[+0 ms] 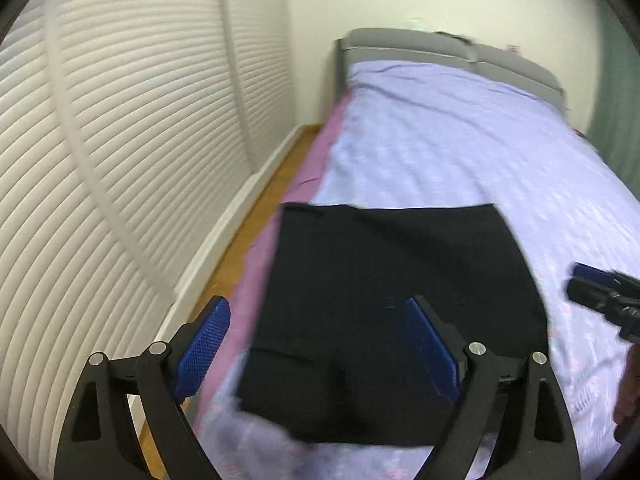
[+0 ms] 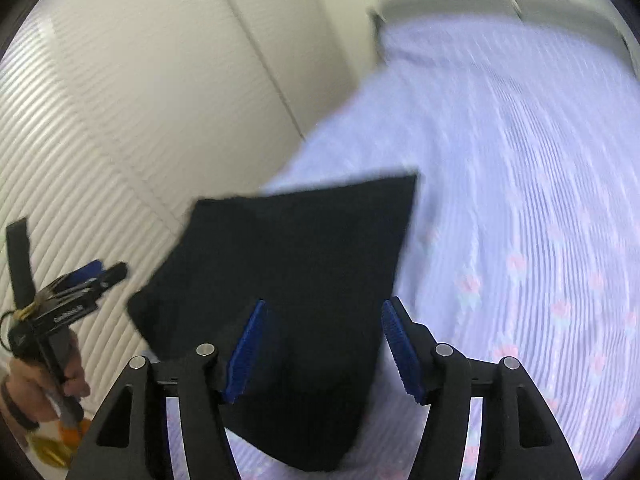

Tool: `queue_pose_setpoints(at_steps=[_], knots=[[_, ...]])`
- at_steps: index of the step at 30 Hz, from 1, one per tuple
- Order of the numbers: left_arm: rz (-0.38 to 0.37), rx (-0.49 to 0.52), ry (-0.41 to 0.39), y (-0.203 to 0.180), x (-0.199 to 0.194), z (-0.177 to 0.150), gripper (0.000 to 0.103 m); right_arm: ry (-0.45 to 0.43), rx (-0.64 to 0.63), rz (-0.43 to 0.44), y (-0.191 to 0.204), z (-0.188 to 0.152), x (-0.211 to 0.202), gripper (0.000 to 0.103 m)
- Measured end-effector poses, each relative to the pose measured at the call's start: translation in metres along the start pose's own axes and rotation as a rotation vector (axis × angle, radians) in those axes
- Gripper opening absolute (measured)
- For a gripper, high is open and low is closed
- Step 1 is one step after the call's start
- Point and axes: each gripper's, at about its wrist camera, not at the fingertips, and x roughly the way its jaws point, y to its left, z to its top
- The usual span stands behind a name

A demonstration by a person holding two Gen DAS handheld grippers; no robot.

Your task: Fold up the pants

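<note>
The black pants (image 1: 392, 300) lie folded into a compact rectangle on the lilac bedsheet (image 1: 460, 140), near the bed's left edge. My left gripper (image 1: 320, 344) is open and empty above the near part of the pants. My right gripper (image 2: 324, 344) is open and empty over the pants (image 2: 288, 272), its fingers astride the near right edge. The right gripper also shows at the right of the left wrist view (image 1: 600, 296). The left gripper shows at the left of the right wrist view (image 2: 80, 280), held in a hand.
A white slatted wardrobe (image 1: 120, 140) runs along the left, with a strip of wooden floor (image 1: 256, 216) between it and the bed. A grey headboard (image 1: 440, 48) stands at the far end. A pink sheet edge (image 1: 256, 264) borders the mattress.
</note>
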Motion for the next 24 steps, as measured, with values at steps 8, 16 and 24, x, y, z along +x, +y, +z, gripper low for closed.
queue_pose_setpoints(at_steps=[8, 16, 24], knots=[[0.039, -0.072, 0.125, 0.009, 0.065, -0.028, 0.089, 0.135, -0.122, 0.011, 0.014, -0.028, 0.044, 0.055], [0.114, -0.082, 0.154, 0.011, 0.075, -0.048, 0.09, 0.217, -0.093, -0.011, 0.003, -0.044, 0.066, 0.056], [0.127, -0.132, 0.012, -0.041, -0.034, -0.039, 0.09, 0.091, -0.083, -0.008, -0.008, -0.033, -0.029, 0.069]])
